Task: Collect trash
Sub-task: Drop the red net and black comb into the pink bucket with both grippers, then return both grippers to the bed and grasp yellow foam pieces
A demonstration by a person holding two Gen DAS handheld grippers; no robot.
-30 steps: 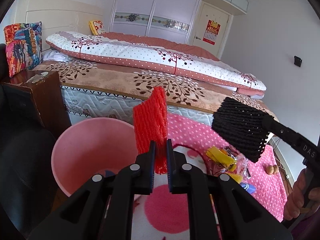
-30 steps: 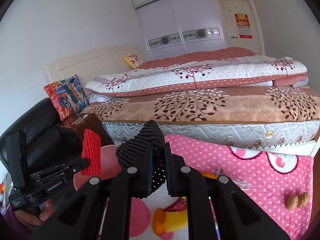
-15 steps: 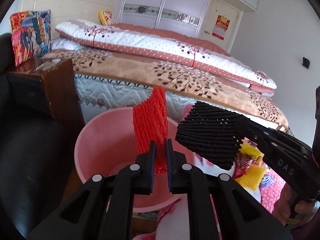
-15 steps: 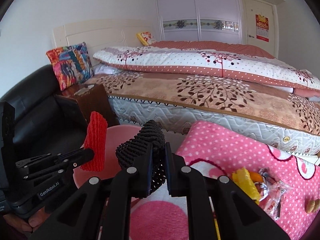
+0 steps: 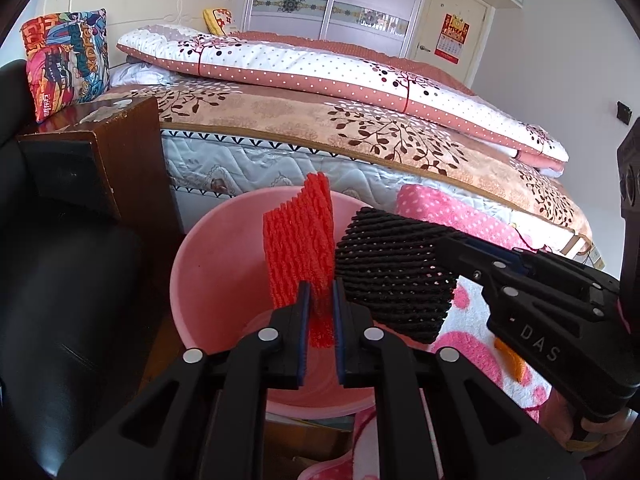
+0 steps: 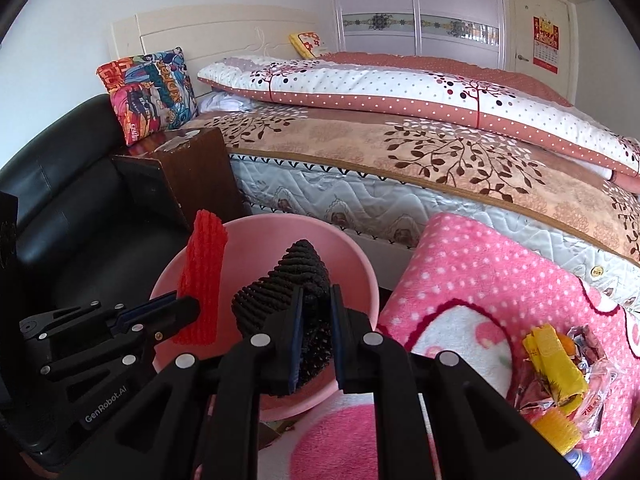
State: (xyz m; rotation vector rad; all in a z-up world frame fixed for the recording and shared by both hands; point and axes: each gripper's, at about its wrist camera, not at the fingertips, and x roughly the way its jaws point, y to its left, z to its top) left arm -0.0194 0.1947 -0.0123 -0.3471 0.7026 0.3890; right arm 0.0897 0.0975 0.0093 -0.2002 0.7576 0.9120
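My left gripper (image 5: 319, 292) is shut on a red foam net sleeve (image 5: 298, 252) that stands upright over the pink plastic basin (image 5: 212, 264). My right gripper (image 6: 316, 300) is shut on a black foam net sleeve (image 6: 288, 284), held over the same basin (image 6: 352, 264). In the left wrist view the black sleeve (image 5: 394, 276) hangs just right of the red one, over the basin's right side. In the right wrist view the red sleeve (image 6: 202, 280) and the left gripper (image 6: 192, 308) sit at the left.
A dark wooden nightstand (image 5: 100, 156) and a black leather seat (image 5: 60, 300) stand left of the basin. The bed (image 5: 360, 128) runs behind it. On the pink blanket (image 6: 480, 280) to the right lie yellow and foil wrappers (image 6: 560, 360).
Both grippers have moved left and down, from over the pink blanket to over the basin, each still holding its foam sleeve. The black sleeve has come close beside the red one.
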